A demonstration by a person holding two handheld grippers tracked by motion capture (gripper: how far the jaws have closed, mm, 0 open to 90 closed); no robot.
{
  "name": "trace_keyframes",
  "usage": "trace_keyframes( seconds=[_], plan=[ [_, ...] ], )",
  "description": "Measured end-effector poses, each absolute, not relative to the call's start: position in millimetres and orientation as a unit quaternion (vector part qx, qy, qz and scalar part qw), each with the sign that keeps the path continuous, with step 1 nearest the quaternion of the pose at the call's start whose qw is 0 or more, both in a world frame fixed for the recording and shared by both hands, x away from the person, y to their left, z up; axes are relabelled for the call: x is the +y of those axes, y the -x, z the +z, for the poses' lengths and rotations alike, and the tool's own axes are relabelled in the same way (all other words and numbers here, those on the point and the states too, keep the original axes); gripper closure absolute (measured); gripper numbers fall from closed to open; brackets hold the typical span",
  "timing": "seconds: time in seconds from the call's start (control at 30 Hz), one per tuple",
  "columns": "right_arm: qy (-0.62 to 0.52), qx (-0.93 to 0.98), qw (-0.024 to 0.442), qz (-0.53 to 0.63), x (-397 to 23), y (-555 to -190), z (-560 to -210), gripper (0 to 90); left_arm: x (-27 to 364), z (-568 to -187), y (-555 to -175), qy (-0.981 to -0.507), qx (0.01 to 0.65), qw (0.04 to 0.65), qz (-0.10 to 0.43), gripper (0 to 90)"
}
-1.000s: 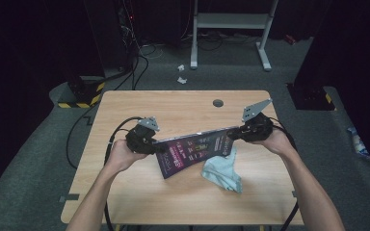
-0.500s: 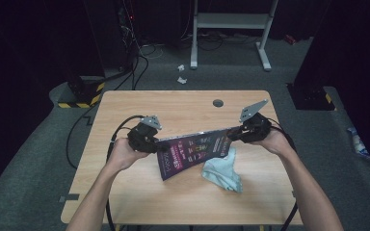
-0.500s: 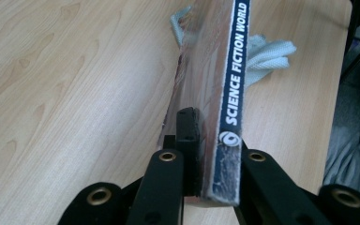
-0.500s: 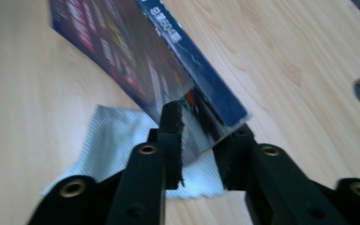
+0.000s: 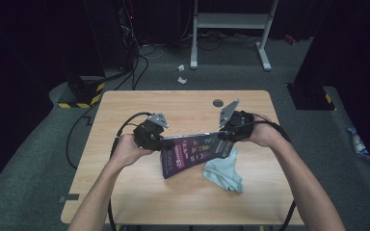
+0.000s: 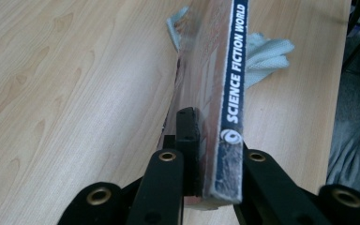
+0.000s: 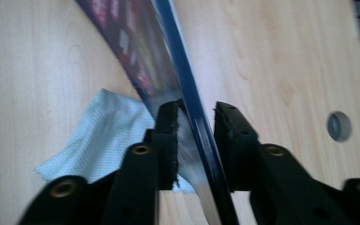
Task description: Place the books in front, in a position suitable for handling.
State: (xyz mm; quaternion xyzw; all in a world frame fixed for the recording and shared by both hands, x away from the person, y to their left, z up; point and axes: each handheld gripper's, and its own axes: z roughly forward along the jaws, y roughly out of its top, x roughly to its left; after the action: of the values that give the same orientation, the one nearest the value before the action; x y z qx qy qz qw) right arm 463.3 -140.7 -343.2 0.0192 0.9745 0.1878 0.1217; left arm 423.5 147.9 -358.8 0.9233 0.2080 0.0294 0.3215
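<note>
A magazine with a dark purple cover and a blue spine reading "SCIENCE FICTION WORLD" hangs on edge over the wooden table between both grippers. My left gripper is shut on its left end, and its jaws squeeze the pages just beside the spine. My right gripper straddles the other end. Its jaws have just been closing, and the spine runs between them with a gap left on one side.
A crumpled pale blue cloth lies on the table under the magazine's right end, also seen as the cloth beside my right jaws. A round cable hole sits near the table's far edge. Cables trail off the left side.
My right hand has moved left toward the table's middle and risen slightly, sliding along the magazine's right end. The left hand and its grip have stayed put.
</note>
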Motion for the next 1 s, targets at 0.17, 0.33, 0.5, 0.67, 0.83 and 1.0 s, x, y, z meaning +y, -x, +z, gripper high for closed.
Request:
trace_keyframes(
  seconds=[0.17, 0.33, 0.5, 0.67, 0.83, 1.0],
  plan=[
    [0.015, 0.979, 0.115, 0.171, -129.9, -457.0, -343.7, 82.3, 162.0, -372.8, -425.6, -0.909, 0.229, 0.348, 0.016, 79.3],
    [0.021, 0.978, 0.107, 0.176, -125.6, -453.4, -344.8, 83.6, 165.2, -387.3, -431.0, -0.904, 0.241, 0.352, 0.017, 62.7],
    [0.017, 0.975, 0.109, 0.190, -131.7, -452.2, -341.0, 83.7, 166.2, -399.4, -436.6, -0.902, 0.247, 0.353, 0.021, 60.7],
    [0.018, 0.972, 0.110, 0.205, -141.7, -452.6, -336.5, 83.6, 158.7, -402.7, -436.8, -0.898, 0.246, 0.365, 0.019, 73.9],
    [0.001, 0.967, 0.130, 0.220, -150.7, -457.5, -335.5, 80.2, 154.4, -393.0, -426.1, -0.894, 0.239, 0.376, 0.039, 83.7],
    [-0.042, 0.961, 0.150, 0.227, -152.9, -462.3, -337.8, 62.2, 157.2, -386.7, -415.6, -0.895, 0.240, 0.372, 0.062, 84.2]
  ],
)
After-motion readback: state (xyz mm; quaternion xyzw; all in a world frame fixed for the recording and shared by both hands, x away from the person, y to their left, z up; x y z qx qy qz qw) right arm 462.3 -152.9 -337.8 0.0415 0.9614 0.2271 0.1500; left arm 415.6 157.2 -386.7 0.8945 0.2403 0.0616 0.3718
